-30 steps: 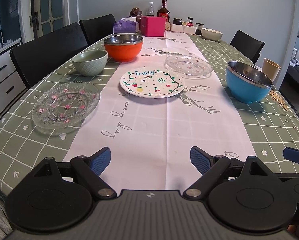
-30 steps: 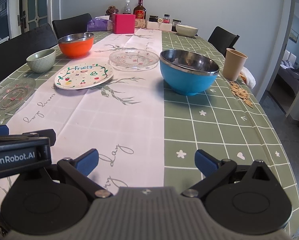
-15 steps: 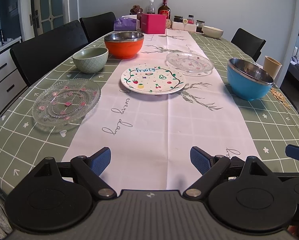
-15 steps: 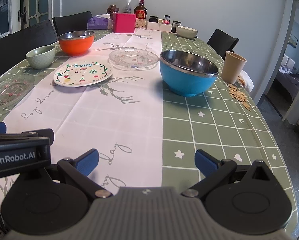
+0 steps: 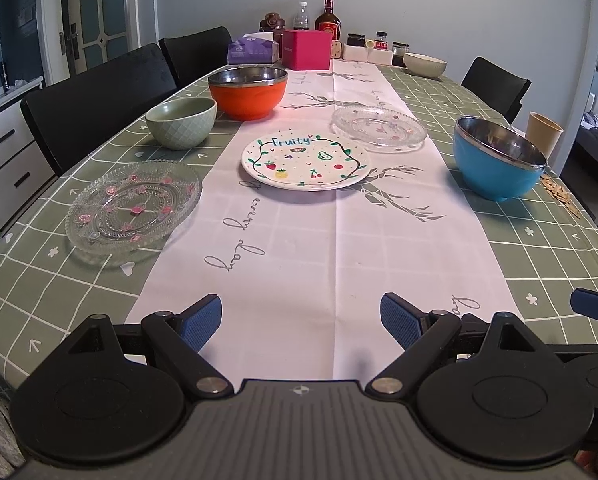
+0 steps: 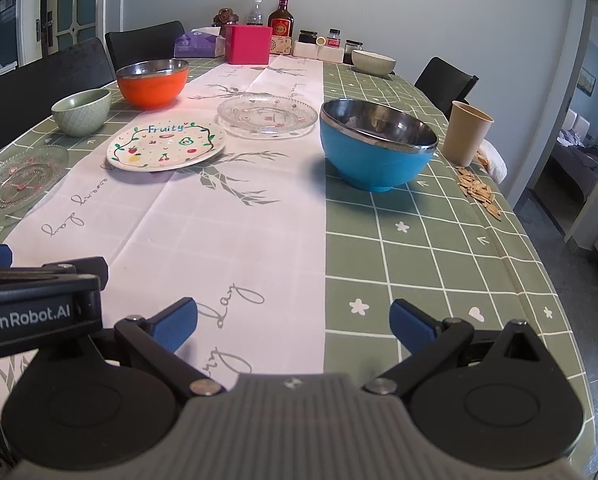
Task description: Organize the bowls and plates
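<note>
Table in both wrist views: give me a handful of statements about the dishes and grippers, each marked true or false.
1. The left gripper is open and holds nothing. True.
2. The orange bowl is stacked inside the blue bowl. False: they stand apart on opposite sides of the table.
3. The Fruity plate lies on the white runner. True.
4. The right gripper is shut on the green bowl. False: it is open and empty; the bowl sits untouched.
5. Two glass plates are stacked together. False: the near glass plate and far glass plate lie apart.
</note>
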Demonstrator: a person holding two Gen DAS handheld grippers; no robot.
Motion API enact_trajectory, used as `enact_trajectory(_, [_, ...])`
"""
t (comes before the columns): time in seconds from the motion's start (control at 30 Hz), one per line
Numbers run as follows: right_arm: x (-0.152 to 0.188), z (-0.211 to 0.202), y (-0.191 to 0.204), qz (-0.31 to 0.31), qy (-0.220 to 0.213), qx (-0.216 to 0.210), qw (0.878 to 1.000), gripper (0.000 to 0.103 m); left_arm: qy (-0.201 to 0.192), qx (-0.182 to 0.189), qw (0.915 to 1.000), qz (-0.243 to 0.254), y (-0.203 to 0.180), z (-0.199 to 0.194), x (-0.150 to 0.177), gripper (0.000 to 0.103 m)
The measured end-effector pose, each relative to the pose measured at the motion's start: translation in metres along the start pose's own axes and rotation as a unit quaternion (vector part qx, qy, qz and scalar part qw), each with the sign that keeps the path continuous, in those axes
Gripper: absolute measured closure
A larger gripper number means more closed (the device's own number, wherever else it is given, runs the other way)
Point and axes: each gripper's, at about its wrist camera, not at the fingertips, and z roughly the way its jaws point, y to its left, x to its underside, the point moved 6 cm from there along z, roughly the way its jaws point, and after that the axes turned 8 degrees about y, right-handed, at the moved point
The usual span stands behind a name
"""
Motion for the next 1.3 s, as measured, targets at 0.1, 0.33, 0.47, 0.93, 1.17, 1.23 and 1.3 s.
enact_trajectory(0.1, [0.000,-0.001,0.000,-0.002,-0.001,0.000,1.000,0.003,-0.003,-0.001,1.0000,0.002,-0.002,-0.001,-0.001,0.000])
enact_trajectory(0.33, [0.000,-0.002,0.002,-0.013,-0.002,0.012,1.000,0.003,-0.007,0.000,0.9999,0.008,-0.005,-0.004,0.000,0.000])
enact_trajectory(0.47, [-0.002,-0.004,0.002,-0.014,-0.006,0.013,1.000,0.003,-0.012,0.003,0.9999,0.008,-0.006,-0.006,-0.001,0.000])
enact_trajectory(0.93, [-0.013,-0.023,-0.010,-0.013,-0.041,0.034,0.998,0.003,-0.023,0.018,0.9996,0.004,-0.017,-0.022,-0.017,0.000])
enact_trajectory(1.17, [-0.027,-0.032,-0.033,-0.005,-0.051,0.052,0.997,0.003,-0.043,0.025,0.9986,0.016,-0.031,-0.034,-0.037,0.000])
enact_trajectory(1.23, [-0.033,-0.034,-0.042,-0.007,-0.050,0.057,0.997,0.003,-0.044,0.026,0.9985,0.018,-0.035,-0.035,-0.044,0.000])
enact_trajectory(1.3, [-0.040,-0.036,-0.052,-0.005,-0.047,0.061,0.997,0.003,-0.047,0.029,0.9984,0.015,-0.038,-0.036,-0.053,0.000])
